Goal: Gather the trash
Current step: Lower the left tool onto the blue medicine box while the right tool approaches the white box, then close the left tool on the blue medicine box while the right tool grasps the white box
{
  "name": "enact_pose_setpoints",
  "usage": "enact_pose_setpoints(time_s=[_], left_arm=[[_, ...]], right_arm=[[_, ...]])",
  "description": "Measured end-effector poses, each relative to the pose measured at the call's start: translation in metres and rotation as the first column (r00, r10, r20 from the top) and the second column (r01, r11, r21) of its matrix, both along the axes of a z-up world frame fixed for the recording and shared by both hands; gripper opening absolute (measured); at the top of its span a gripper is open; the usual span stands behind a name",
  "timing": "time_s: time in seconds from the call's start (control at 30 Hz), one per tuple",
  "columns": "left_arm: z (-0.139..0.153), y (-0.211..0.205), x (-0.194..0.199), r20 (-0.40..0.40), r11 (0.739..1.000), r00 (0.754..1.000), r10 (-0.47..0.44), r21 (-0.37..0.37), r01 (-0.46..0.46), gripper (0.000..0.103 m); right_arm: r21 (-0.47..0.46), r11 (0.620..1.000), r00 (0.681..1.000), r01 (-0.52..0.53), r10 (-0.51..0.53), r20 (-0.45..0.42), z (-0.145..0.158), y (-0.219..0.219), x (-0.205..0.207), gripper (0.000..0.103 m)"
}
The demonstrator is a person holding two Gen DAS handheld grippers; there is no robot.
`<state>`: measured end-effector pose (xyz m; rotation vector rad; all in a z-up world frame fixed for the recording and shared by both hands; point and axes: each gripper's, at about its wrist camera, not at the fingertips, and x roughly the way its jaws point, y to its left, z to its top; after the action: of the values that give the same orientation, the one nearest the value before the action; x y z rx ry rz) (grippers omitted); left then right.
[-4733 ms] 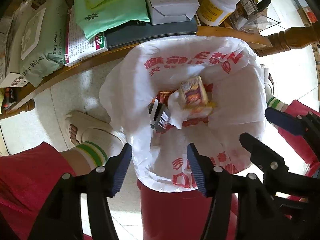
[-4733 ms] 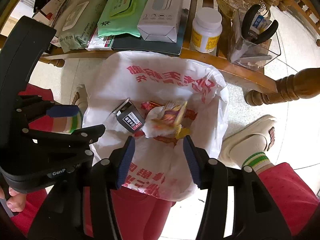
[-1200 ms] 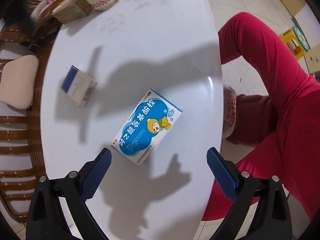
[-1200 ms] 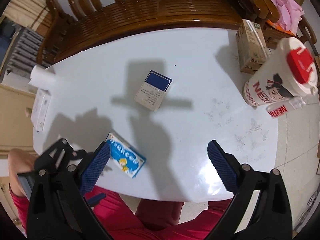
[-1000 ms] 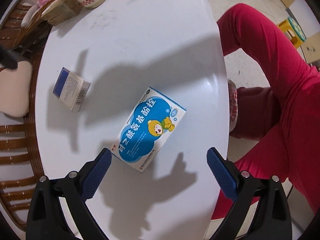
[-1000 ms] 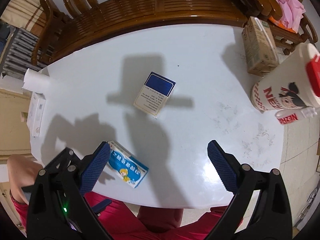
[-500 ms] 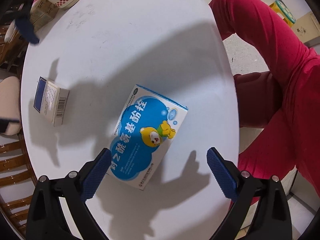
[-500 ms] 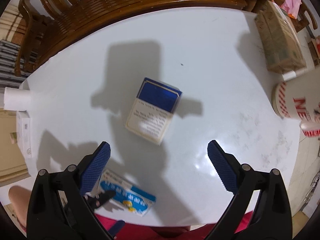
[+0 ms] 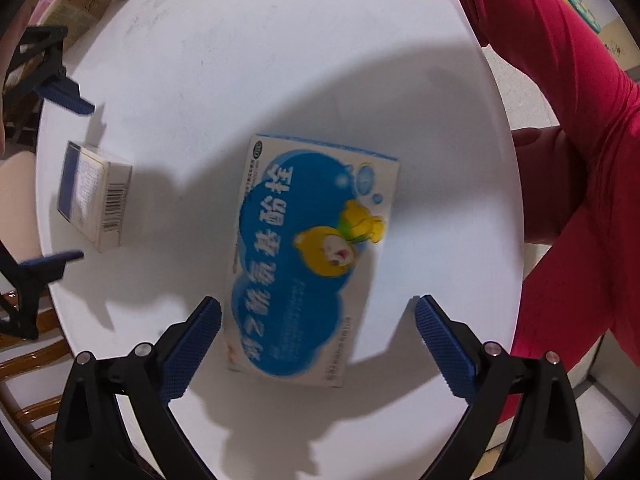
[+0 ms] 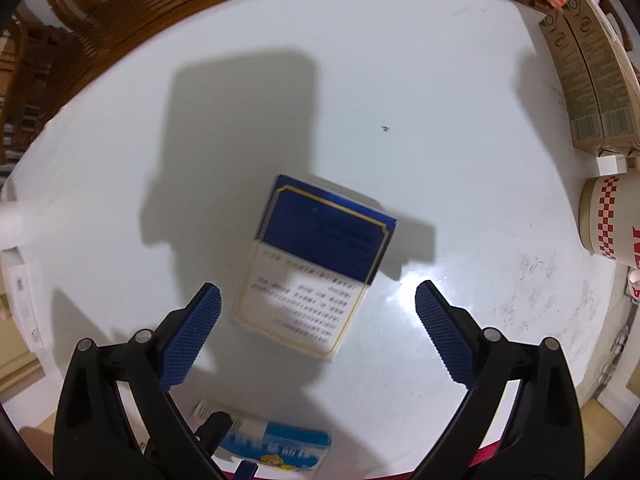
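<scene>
A blue and white medicine box with a cartoon bear point(image 9: 308, 256) lies flat on the white round table point(image 9: 280, 60). My left gripper point(image 9: 316, 320) is open and hangs just above it, fingers on either side of its near end. A dark blue and white box point(image 10: 316, 264) lies further in on the table. My right gripper point(image 10: 318, 308) is open above it, fingers straddling its near end. That box also shows in the left wrist view point(image 9: 90, 196), with the right gripper's fingertips point(image 9: 72, 100) around it. The cartoon box shows at the bottom of the right wrist view point(image 10: 276, 446).
A red-checked paper cup point(image 10: 612, 220) and brown drink cartons point(image 10: 588, 80) stand at the table's right edge. A wooden bench point(image 10: 100, 20) runs behind the table. The person's red-clad legs point(image 9: 580, 160) are beside the table edge.
Both grippers left the trash bag, came over the table and dropped lower; each box now looks larger and sits between its gripper's open fingers.
</scene>
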<state>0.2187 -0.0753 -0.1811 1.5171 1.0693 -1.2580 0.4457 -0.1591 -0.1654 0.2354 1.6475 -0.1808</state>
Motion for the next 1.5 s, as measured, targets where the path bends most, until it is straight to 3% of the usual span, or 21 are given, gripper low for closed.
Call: enact_pose_setpoints(time_s=[0.37,0.63,0.77,0.9,1.0,1.17,1.37,1.5], left_arm=[[0.004,0.000,0.004,-0.020,0.999,0.999,0.045,-0.016,-0.046,0.096],[0.008,0.004,0.001,-0.004,0.998,0.998,0.056,-0.037,-0.057,0.095],[0.010,0.007,0.001,-0.041,0.994,0.994,0.102,-0.045,-0.104,0.083],[0.014,0.006,0.007,-0.092,0.981,0.980,0.174,-0.071,-0.181,0.064],[0.018,0.006,0.013,-0.109,0.964,0.965,0.239,-0.090,-0.249,0.060],[0.022,0.010,0.026,-0.121,0.889,0.897,0.425,-0.131,-0.439,0.060],[0.025,0.026,0.040,-0.119,0.745,0.768,0.630,-0.186,-0.640,0.059],[0.025,0.034,0.041,-0.099,0.680,0.709,0.698,-0.217,-0.700,0.059]], right_arm=[[0.035,0.999,0.998,0.003,-0.001,-0.058,-0.017,-0.004,0.002,0.095],[-0.038,0.995,0.993,-0.096,0.093,-0.069,-0.019,0.007,0.002,0.094],[-0.043,0.992,0.992,-0.117,0.115,-0.055,-0.016,0.007,0.000,0.089],[-0.042,0.991,0.991,-0.130,0.129,-0.028,-0.007,0.004,-0.002,0.068],[-0.038,0.989,0.990,-0.144,0.143,-0.014,-0.005,0.003,-0.005,0.067],[-0.042,0.986,0.986,-0.161,0.163,0.030,-0.002,0.007,-0.009,0.066],[-0.078,0.980,0.980,-0.182,0.187,0.068,0.011,-0.005,-0.028,0.066],[-0.108,0.971,0.970,-0.215,0.226,0.094,0.023,-0.010,-0.041,0.066]])
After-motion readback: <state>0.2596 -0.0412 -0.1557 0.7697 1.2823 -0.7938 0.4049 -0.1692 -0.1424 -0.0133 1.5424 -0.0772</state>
